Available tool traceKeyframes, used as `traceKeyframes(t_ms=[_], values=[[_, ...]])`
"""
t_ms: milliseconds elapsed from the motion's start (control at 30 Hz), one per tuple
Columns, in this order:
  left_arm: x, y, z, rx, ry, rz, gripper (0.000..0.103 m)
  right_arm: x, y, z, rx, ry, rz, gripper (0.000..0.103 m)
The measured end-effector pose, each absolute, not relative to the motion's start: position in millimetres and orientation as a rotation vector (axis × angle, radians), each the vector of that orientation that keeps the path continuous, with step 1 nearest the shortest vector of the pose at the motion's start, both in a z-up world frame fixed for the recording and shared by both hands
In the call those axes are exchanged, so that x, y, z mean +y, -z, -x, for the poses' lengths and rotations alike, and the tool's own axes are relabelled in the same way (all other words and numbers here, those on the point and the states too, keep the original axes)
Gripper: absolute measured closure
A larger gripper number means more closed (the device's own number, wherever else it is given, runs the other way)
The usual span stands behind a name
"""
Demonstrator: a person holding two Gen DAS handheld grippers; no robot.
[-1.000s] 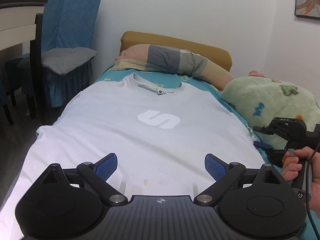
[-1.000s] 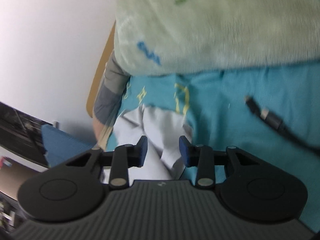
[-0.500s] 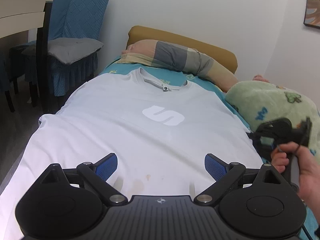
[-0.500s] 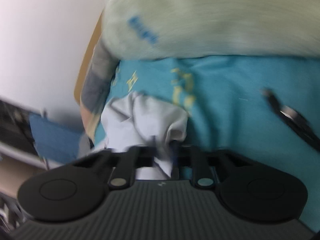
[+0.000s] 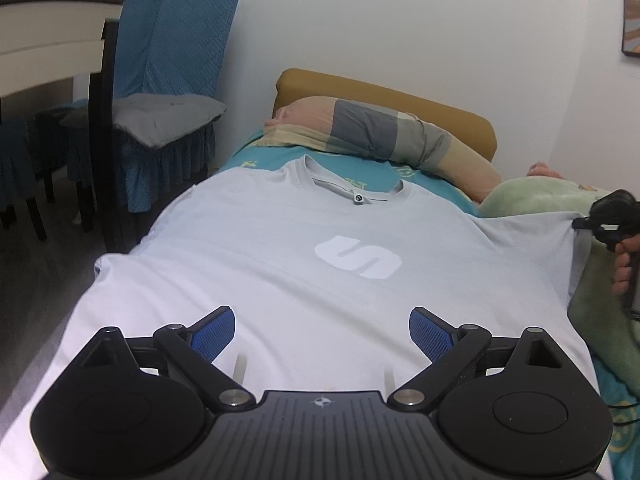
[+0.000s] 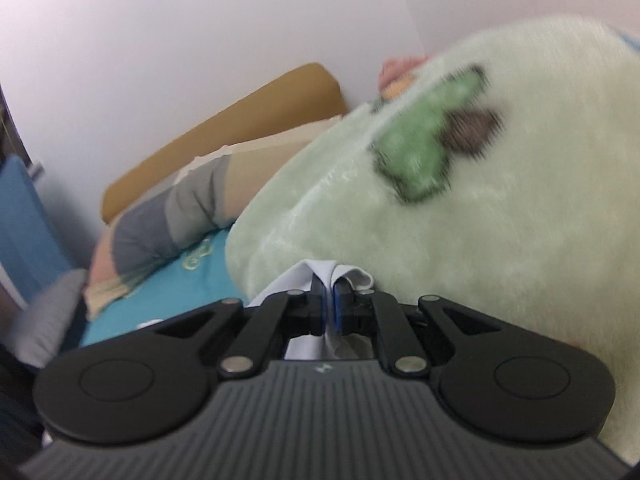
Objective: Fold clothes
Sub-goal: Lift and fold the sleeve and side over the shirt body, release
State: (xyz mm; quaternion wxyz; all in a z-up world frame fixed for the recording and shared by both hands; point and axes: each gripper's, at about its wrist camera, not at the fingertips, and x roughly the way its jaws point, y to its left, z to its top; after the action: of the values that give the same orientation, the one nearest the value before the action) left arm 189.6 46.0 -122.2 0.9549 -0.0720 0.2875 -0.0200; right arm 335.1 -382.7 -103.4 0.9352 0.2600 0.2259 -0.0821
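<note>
1. Since a second ago, the right sleeve [image 5: 560, 236] of the T-shirt [image 5: 320, 288] has been pulled out flat to the right, and the right gripper [image 6: 329, 300], then parted above the bunched cloth, is now seen clamped on it.
2. The pale grey T-shirt, marked with a white "S" logo [image 5: 358, 256], is laid face up along the bed [image 5: 436, 182], its collar at the far end and its hem at the near end.
3. The sleeve edge [image 6: 320, 272] is pinched between the blue pads [image 6: 338, 304] of the right gripper, with white cloth gathered on both sides of the closed jaws.
4. In the left wrist view, the right gripper [image 5: 584, 224] is seen at the far right, held by the person's hand [image 5: 624, 268] at the sleeve tip.
5. The left gripper [image 5: 322, 326] is held wide apart over the near part of the shirt, with nothing between its blue pads [image 5: 214, 330].
6. A green plush blanket [image 6: 460, 208] is piled just beside the sleeve on the right.
7. A striped pillow [image 5: 380, 136] lies at the far end against the tan headboard [image 5: 400, 94].
8. A blue-covered chair [image 5: 176, 68] stands at the far left of the bed.
</note>
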Motion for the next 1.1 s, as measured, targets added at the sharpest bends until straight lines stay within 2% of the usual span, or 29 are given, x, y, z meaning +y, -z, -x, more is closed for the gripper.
traceKeyframes(t_ms=[33,100,133,167,267,333,467,567,867,933,967,1000,1033,1067,1100], values=[[46,122,-189,0.583,0.037,0.138,0.008,-385,106,-327,0.464,0.155,-0.562,0.081],[45,121,-187,0.586,0.031,0.129,0.008,-386,112,-311,0.460,0.123,-0.628,0.035],[46,121,-186,0.587,0.029,0.128,0.008,-384,116,-302,0.450,0.103,-0.664,0.026],[46,120,-184,0.589,0.027,0.127,0.008,-382,121,-291,0.445,0.090,-0.695,0.023],[50,117,-179,0.599,0.016,0.131,0.008,-376,142,-259,0.474,0.095,-0.787,0.023],[53,116,-177,0.615,0.018,0.159,0.007,-372,161,-243,0.503,0.118,-0.849,0.020],[58,117,-173,0.639,0.003,0.171,0.007,-368,208,-240,0.600,0.083,-0.974,0.020],[59,118,-174,0.644,-0.003,0.171,0.007,-362,222,-252,0.554,0.042,-0.924,0.020],[68,134,-196,0.672,-0.013,0.251,0.007,-372,225,-323,0.465,0.063,-0.824,0.020],[68,134,-200,0.673,-0.013,0.254,0.007,-364,217,-334,0.477,0.070,-0.754,0.024],[68,133,-201,0.673,-0.012,0.261,0.007,-358,210,-335,0.469,0.055,-0.707,0.035],[69,132,-202,0.672,-0.012,0.269,0.007,-350,203,-335,0.459,0.047,-0.652,0.055],[70,131,-202,0.672,-0.011,0.277,0.007,-342,194,-335,0.451,0.054,-0.594,0.064],[71,129,-202,0.672,-0.011,0.285,0.007,-335,183,-334,0.443,0.068,-0.544,0.081],[72,126,-202,0.667,-0.014,0.287,0.007,-329,172,-334,0.432,0.072,-0.510,0.085]])
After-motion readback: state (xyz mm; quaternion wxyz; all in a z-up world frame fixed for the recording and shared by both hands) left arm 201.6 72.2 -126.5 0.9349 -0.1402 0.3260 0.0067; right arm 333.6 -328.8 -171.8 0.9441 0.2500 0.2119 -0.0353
